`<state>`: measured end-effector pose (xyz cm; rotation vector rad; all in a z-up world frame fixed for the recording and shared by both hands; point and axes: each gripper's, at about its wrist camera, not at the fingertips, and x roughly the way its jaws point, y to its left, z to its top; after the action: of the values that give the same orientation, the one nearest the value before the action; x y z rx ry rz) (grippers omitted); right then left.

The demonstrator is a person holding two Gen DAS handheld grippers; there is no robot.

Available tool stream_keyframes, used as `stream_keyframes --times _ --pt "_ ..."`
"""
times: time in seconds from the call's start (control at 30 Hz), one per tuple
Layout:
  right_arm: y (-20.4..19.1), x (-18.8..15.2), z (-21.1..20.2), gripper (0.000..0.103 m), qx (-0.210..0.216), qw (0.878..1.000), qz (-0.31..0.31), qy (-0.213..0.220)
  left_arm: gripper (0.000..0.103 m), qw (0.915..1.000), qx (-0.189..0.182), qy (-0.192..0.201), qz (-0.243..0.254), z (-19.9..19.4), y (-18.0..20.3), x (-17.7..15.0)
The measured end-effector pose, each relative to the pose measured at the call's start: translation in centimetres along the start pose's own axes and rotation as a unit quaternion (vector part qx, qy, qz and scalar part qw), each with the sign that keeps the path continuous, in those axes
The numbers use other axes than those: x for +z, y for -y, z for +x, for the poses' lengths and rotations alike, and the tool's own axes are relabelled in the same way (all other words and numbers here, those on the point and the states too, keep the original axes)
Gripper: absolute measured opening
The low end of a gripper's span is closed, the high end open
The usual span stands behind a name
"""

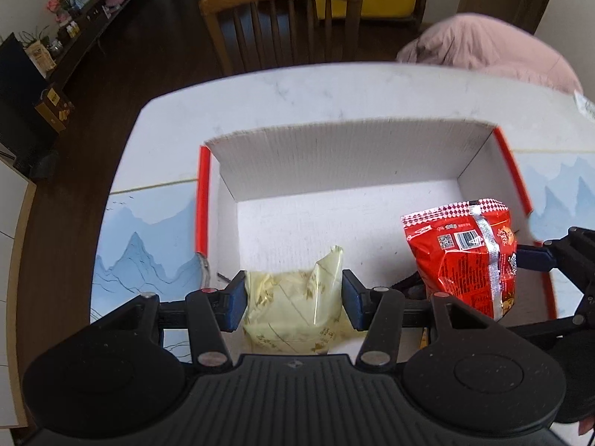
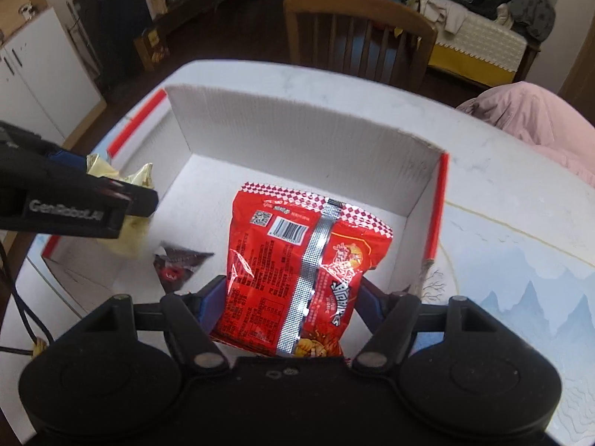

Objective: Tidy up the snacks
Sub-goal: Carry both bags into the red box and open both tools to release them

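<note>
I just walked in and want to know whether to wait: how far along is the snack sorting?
Done: one small dark packet already lies on the floor of the white cardboard box. In hand: the left gripper is shut on a yellow packet and the right gripper on a red snack bag, both over the box. Left: releasing both inside. Other snacks are not in view.

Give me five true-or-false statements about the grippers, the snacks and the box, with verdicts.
1. The left gripper holds a yellow packet. True.
2. The right gripper is empty. False: it holds a red bag.
3. A dark small packet lies in the box. True.
4. The box is brown inside. False: it is white.
5. The red bag shows a barcode. True.
</note>
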<state>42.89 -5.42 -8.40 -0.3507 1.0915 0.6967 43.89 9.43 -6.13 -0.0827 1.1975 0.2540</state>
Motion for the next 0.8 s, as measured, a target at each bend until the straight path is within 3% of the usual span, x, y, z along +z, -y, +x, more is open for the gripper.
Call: stream_keyframes --times 0.27,0.8 --pt "-1.1 -0.8 1.9 0.072 -0.002 0.999 -0.026 -0.029 0.052 0.9993 0.01 -0.033 0.017 3.4 1.1 -0.2" --pt "-2.0 -0.3 2.9 0.077 -0.018 0.997 -0.059 -0.035 0.054 0.9988 0.015 -0.045 0.011 5.1 1.4 -0.3"
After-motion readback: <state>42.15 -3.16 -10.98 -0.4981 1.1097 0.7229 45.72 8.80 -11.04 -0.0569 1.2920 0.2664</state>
